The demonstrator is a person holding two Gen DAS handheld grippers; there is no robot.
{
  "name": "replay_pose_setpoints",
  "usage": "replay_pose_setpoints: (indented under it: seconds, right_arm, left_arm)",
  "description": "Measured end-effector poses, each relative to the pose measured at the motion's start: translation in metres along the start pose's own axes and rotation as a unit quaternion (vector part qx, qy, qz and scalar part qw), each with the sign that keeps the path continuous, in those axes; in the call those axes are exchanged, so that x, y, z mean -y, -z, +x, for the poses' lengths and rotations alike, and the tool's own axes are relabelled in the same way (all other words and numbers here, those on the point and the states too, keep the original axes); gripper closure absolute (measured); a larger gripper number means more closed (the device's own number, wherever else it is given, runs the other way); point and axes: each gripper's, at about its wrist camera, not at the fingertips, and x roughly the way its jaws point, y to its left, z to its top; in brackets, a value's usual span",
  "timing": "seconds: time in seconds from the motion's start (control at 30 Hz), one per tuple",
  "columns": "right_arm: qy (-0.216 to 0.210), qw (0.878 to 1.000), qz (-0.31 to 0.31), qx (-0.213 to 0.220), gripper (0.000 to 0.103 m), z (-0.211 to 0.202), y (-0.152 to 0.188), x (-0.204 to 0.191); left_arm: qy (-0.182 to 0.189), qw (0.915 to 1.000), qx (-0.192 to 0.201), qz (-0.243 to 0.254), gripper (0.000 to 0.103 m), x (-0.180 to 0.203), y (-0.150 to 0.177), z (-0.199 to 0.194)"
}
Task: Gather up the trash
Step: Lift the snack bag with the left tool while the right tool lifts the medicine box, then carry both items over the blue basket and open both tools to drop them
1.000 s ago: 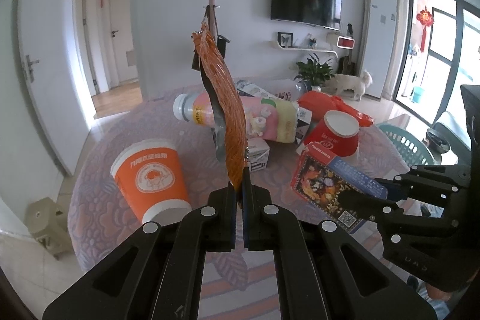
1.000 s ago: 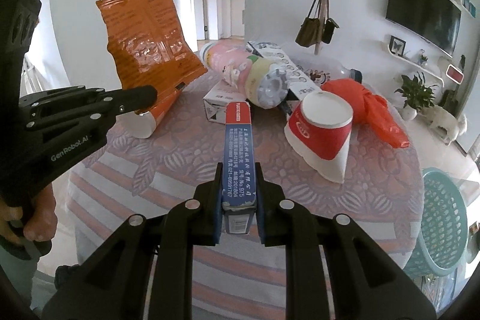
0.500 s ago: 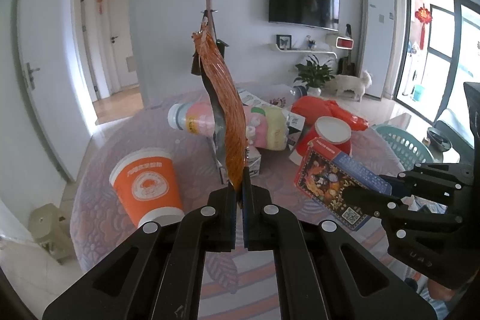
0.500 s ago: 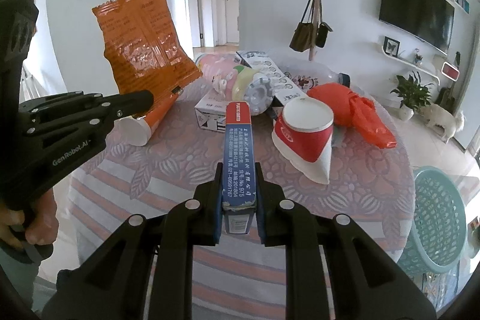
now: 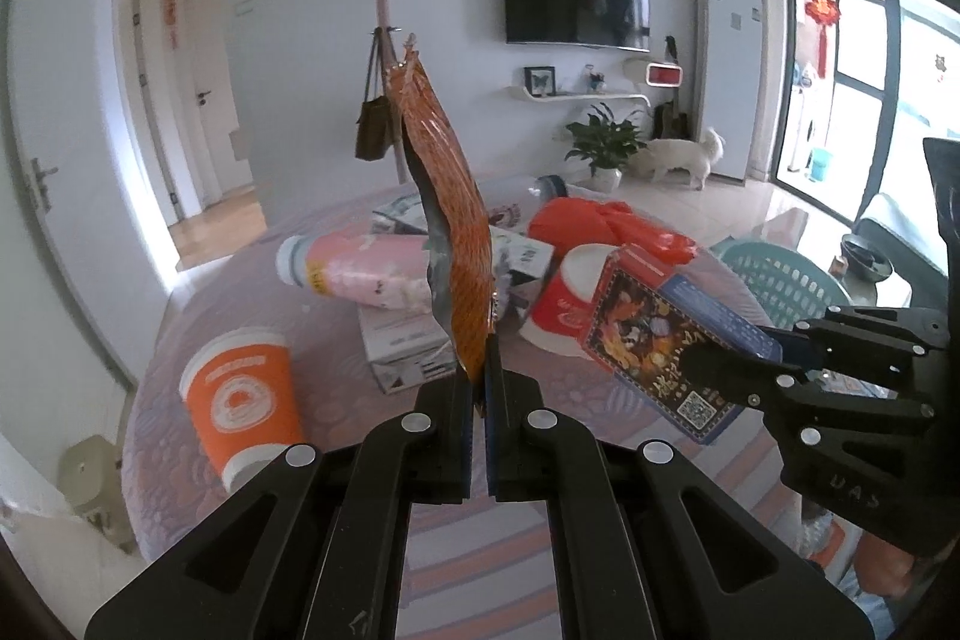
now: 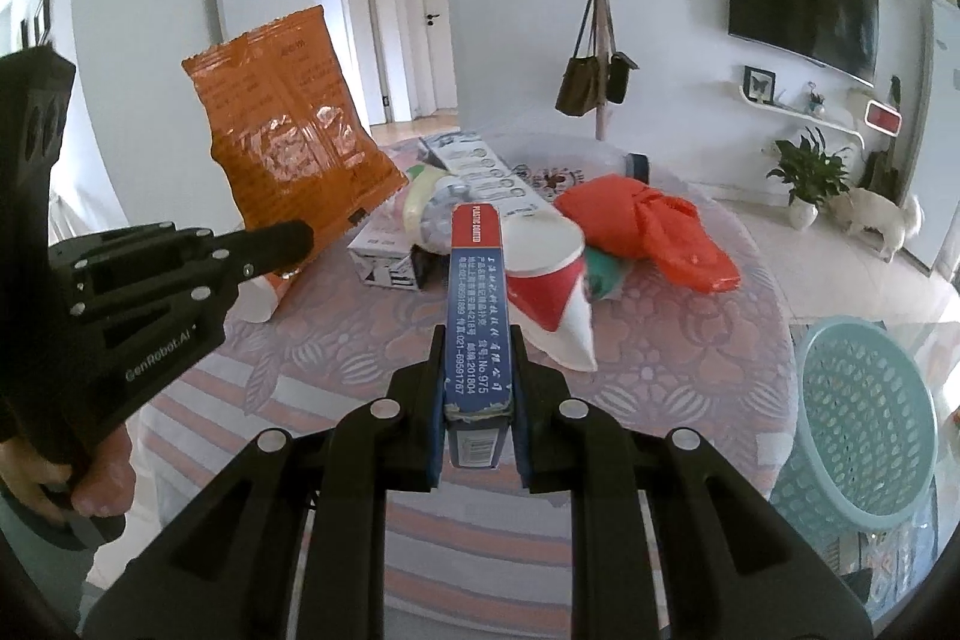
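The orange snack bag [image 5: 447, 232] stands upright above the left gripper [image 5: 480, 382], pinched by its lower edge between the closed fingers. The flat card box [image 6: 478, 304] is clamped edge-on in the right gripper [image 6: 478, 400] and points forward over the table [image 6: 690, 358]. Ahead of both grippers lie a tipped red cup [image 6: 549, 289], an orange plastic bag [image 6: 648, 226] and a pink bottle [image 5: 360, 274]. Left of the left gripper stands an orange cup [image 5: 243, 406]. Right of the right gripper, beside the table, sits a teal basket [image 6: 864, 424].

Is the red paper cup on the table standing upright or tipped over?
Tipped over. The red paper cup lies on its side on the table, its white open mouth facing sideways.
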Motion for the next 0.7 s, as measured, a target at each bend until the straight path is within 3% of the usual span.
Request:
replay_pose_setpoints:
  seconds: [0.7]
  right_arm:
    - [0.041,0.994,0.096,0.030,0.088,-0.024,0.010,0.081]
  left_arm:
    - [0.052,0.9956,-0.013,0.077,0.102,0.080,-0.021,0.036]
